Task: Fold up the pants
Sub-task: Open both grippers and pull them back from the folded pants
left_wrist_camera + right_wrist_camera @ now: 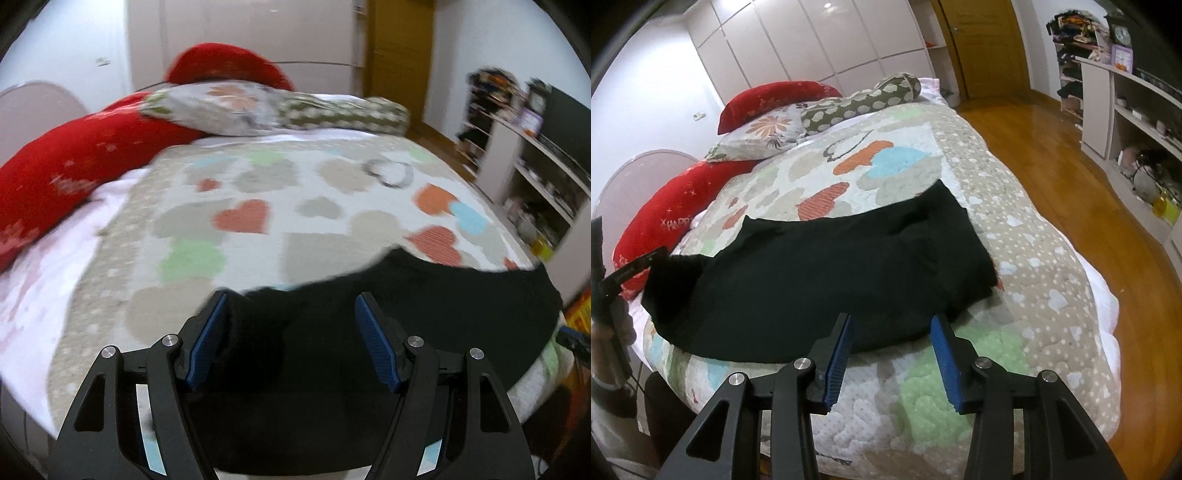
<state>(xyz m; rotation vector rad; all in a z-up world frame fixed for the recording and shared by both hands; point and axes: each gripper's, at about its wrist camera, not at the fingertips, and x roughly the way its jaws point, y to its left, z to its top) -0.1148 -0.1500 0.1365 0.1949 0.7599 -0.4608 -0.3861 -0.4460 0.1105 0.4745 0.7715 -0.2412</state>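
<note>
The black pants (820,273) are laid across the foot end of the bed, on the heart-patterned quilt (916,173), running roughly side to side. The garment appears already doubled once, leg over leg, though the dark fabric hides the layers and this is only judged.

Left claw (291,321): blue pads (210,332) are held wide apart, with dark cloth seen between and beneath them. Whether the pads touch the fabric cannot be told; the left view is motion-blurred. From the right wrist view, the left end of the pants looks slightly raised near the left claw's body at the frame edge, but no pinch is seen.

Right claw (892,345): the jaws are parted, nothing is held, and the tips are poised just at the near hem of the pants, over the quilt edge.

Both claws are placed at the near long edge, well apart from each other, presumably so the edge can be pinched at two points and carried over evenly.

Pillows (775,129) and red cushions (676,210) are kept at the head end, well apart from the work area.

Step judged: approach before grasp. Risk: only the top layer may be caught, letting the fold skew.
</note>
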